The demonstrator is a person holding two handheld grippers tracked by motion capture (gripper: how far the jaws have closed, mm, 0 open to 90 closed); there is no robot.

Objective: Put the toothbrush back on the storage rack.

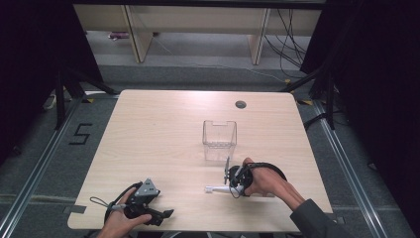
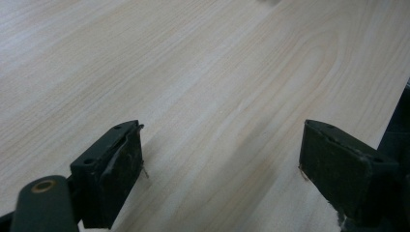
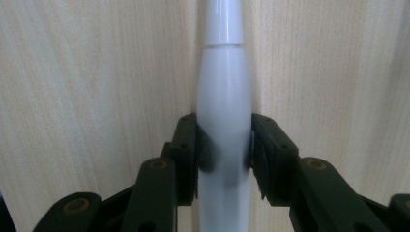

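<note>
A slim white pen-shaped object [image 3: 223, 87] lies on the wooden table [image 1: 163, 129] near its front right. My right gripper [image 3: 224, 142] is shut on its thick body, both pads pressing its sides. From above, the white object [image 1: 214, 189] sticks out to the left of my right gripper [image 1: 232, 187], held by a hand just in front of a clear plastic box [image 1: 219, 140]. My left gripper [image 1: 166, 214] rests at the front left edge. Its jaws stand wide apart in the left gripper view [image 2: 222, 150], with only bare wood between them.
A small round cable hole [image 1: 240, 104] sits near the table's far edge. Black curtains flank both sides, and wooden furniture legs [image 1: 140, 34] with cables stand on the floor beyond. The table's front edge runs close under both hands.
</note>
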